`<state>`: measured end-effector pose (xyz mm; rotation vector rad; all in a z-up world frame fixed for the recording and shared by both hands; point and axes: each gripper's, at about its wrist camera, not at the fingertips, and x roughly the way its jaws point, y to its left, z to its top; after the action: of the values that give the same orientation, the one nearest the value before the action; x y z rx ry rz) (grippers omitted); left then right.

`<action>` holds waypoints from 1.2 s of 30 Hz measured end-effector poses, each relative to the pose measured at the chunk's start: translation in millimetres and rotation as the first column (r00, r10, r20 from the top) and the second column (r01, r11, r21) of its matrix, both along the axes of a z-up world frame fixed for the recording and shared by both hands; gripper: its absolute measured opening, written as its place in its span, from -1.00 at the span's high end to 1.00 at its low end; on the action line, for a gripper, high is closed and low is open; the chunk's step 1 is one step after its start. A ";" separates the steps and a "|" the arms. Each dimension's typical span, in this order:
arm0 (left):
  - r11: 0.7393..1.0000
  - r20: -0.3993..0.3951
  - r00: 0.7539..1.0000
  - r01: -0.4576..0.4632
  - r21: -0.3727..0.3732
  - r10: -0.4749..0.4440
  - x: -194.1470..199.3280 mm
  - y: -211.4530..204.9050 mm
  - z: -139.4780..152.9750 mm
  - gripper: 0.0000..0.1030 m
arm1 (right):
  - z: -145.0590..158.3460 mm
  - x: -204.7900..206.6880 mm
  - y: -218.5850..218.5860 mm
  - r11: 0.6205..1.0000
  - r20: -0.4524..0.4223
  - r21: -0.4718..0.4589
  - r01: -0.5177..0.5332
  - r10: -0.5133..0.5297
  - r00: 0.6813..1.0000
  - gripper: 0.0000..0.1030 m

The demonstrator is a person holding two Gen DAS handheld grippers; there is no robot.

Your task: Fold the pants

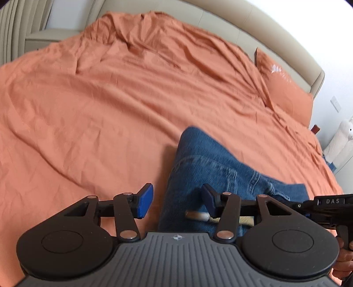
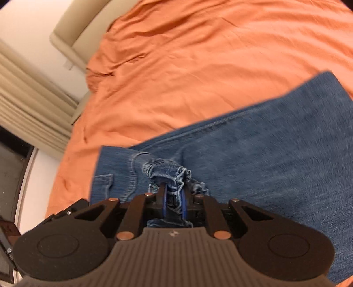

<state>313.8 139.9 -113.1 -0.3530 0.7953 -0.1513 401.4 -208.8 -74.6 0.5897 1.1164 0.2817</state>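
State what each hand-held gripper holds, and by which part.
Right hand-held gripper pinches the jeans at a bunched hem edge. Left hand-held gripper is open, holding nothing.

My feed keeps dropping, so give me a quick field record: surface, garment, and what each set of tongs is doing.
surface: orange bedspread, rumpled
garment: blue jeans, lying on the bedspread
right tongs: shut on a bunched, frayed edge of the jeans
left tongs: open, over the edge of the jeans, gripping nothing
other: orange pillow by the beige headboard
fold status: not finished
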 end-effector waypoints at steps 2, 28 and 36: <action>1.000 -0.010 1.000 -0.002 -0.013 0.002 3.3 0.9 -4.2 -0.14 | -6.5 2.8 -1.8 1.000 -0.020 0.008 0.017 -0.017 1.000 0.82; 0.979 0.102 0.989 -0.090 -0.185 0.111 -8.4 41.9 16.4 -0.12 | 116.4 21.7 43.4 0.985 0.110 -0.050 -0.164 0.168 0.980 0.82; 0.991 0.118 0.992 0.055 -0.120 -0.040 -7.6 1.9 19.6 -0.12 | 183.0 26.1 -11.7 0.979 0.156 -0.185 -0.089 0.118 0.981 0.83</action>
<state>306.2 141.8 -93.5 -0.4379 0.6816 -0.2641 427.5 -220.5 108.5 0.3439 1.0003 0.3125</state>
